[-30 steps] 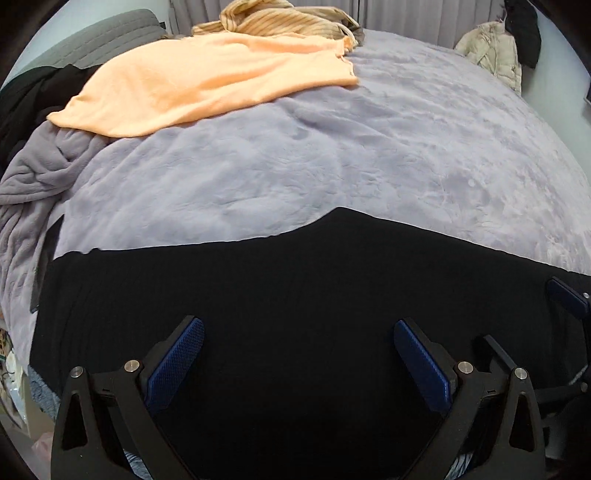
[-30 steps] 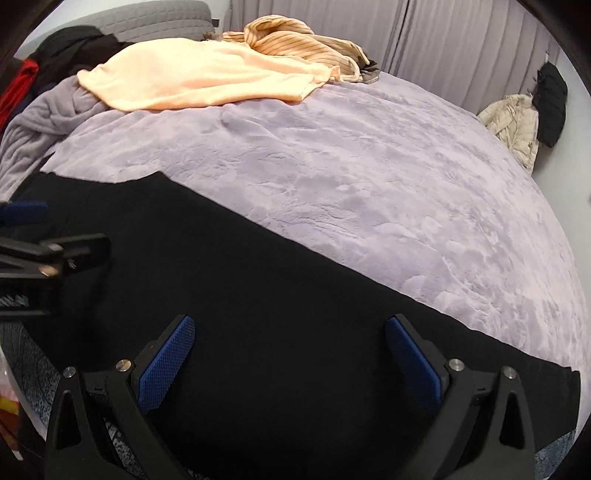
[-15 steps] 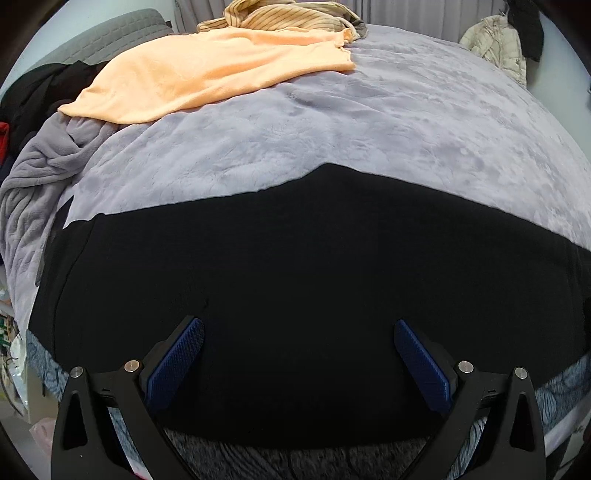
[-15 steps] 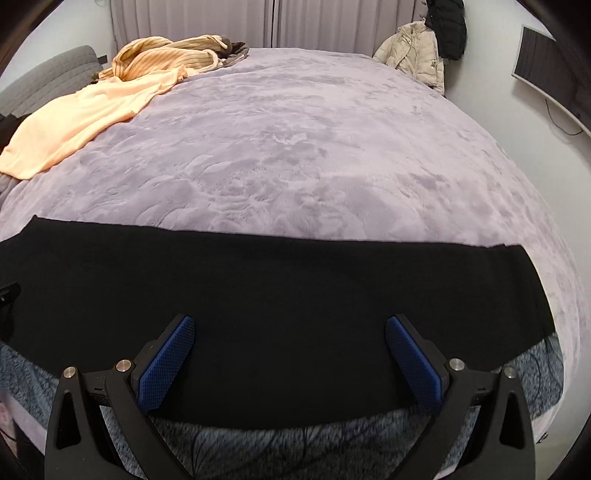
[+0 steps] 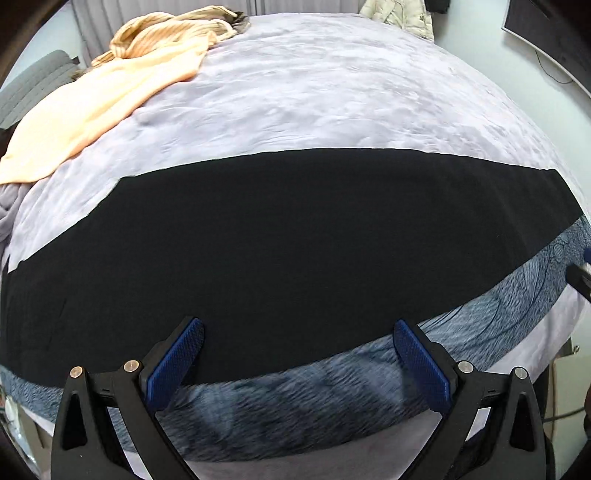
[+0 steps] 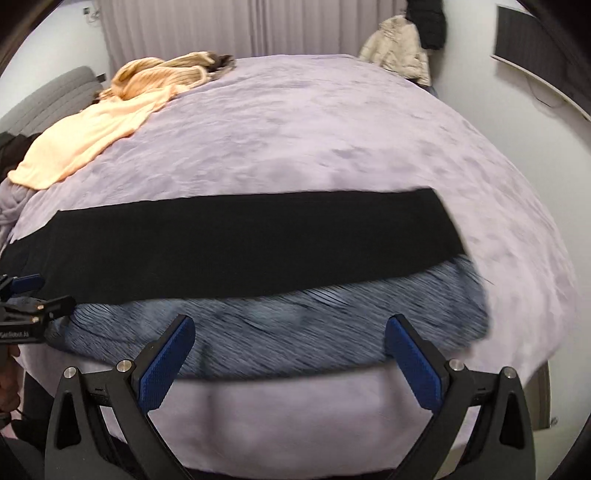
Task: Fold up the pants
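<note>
**Black pants laid flat along the bed's near edge**

The black pants (image 5: 288, 236) stretch in one long band across the near side of the bed (image 5: 332, 92), over a blue-grey patterned cloth (image 6: 295, 328) at the edge. Beyond them it's wide open lavender blanket. The left gripper (image 5: 295, 354) hovers low over the near hem, fingers spread, holding nothing. The right gripper (image 6: 288, 350) sits further back, spread and empty too. One peach garment (image 5: 92, 107) and one striped garment (image 5: 166, 26) lie far left.

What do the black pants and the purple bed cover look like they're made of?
The black pants look like a matte, fine-ribbed knit, though the ribs are too faint to be sure. The purple bed cover looks like plush fleece or velvet: its soft nap shows mottled light and dark patches.
</note>
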`<action>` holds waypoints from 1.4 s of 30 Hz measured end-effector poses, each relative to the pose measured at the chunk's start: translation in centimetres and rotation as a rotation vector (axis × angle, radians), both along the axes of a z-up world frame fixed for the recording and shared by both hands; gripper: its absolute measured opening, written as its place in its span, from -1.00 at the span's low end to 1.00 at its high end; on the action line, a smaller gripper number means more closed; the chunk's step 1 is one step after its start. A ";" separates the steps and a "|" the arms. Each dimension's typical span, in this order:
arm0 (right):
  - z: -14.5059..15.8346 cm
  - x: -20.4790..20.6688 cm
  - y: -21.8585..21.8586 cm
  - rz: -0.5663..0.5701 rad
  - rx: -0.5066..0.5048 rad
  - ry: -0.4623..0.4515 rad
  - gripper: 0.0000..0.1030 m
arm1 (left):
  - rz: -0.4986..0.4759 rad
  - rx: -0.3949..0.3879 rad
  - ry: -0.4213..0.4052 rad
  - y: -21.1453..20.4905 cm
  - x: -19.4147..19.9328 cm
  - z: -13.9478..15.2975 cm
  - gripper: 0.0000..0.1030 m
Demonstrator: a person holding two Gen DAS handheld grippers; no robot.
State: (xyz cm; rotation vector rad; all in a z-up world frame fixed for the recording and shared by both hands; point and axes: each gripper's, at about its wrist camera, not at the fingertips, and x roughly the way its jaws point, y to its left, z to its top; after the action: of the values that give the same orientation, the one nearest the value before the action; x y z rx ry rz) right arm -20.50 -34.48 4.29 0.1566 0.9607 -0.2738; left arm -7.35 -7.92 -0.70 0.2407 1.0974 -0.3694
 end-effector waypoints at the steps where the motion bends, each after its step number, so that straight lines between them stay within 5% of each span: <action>1: -0.1 -0.5 -0.5 -0.014 0.005 0.007 1.00 | -0.002 0.008 -0.006 -0.9 0.2 0.0 1.00; 9: -1.8 -3.4 -5.1 -0.133 0.136 0.030 1.00 | -0.087 0.007 0.028 -7.6 0.5 0.1 1.00; 15: -2.1 -3.8 -5.8 -0.098 0.179 -0.025 1.00 | -0.095 0.033 0.015 -11.6 0.3 0.3 1.00; 27: -2.2 -0.4 -7.1 -0.077 0.201 -0.129 1.00 | -0.047 0.045 0.026 -14.4 1.7 0.3 1.00; 42: -3.7 2.6 -7.3 -0.040 0.195 -0.153 1.00 | 0.027 0.052 0.028 -14.9 2.6 0.6 1.00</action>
State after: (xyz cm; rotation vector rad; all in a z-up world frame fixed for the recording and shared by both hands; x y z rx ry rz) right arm -17.92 -41.82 0.63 0.3704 0.8323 -0.2011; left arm -4.79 -22.78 -0.10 0.2670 1.1376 -0.3210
